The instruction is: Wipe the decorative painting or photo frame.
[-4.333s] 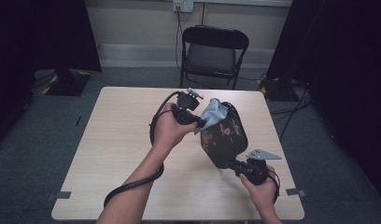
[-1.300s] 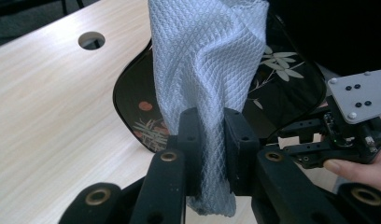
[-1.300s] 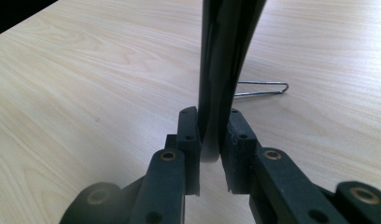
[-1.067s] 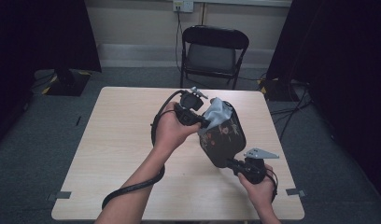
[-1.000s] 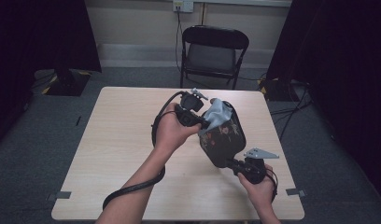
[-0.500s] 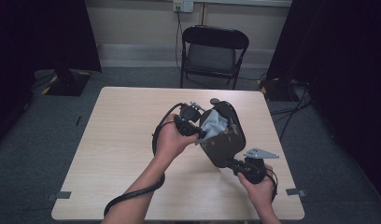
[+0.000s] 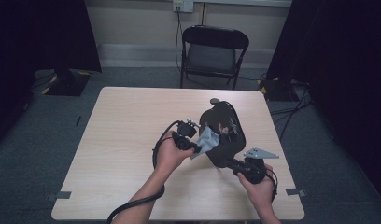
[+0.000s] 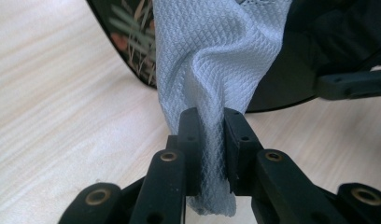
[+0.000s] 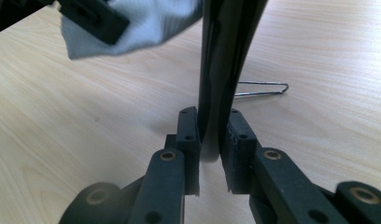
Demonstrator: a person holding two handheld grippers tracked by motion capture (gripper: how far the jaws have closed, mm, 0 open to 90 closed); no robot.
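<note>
Two claws are at work over the pale wooden tabletop [image 7: 123, 140], one in each of the person's hands. The left claw [image 7: 194, 144], held in the left hand [image 7: 172, 151], is clamped on a fold of light grey-blue woven cloth [image 8: 212, 70]; in the left gripper view the cloth runs down between the two black pads and hangs out a little below them. In the high view the cloth [image 7: 206, 140] lies against the near left side of a black tray [image 7: 223, 133] with a flower-and-leaf pattern. The right claw [image 7: 235, 164], in the right hand [image 7: 258, 191], is clamped on the near edge of that tray; the right gripper view shows the thin dark edge of the tray [image 9: 223, 56] standing upright between the pads, which press it from both sides. The tray is held up on edge above the right half of the tabletop, tilted so that its patterned face turns toward the left hand. In the left gripper view, part of the painted face, with reddish petals and green leaves, shows at the upper left just behind the cloth. A thin bent wire piece [image 9: 263, 89] lies flat on the tabletop beyond the tray in the right gripper view, apart from it. A black folding chair [image 7: 212, 56] stands on the grey floor past the far edge of the tabletop.
</note>
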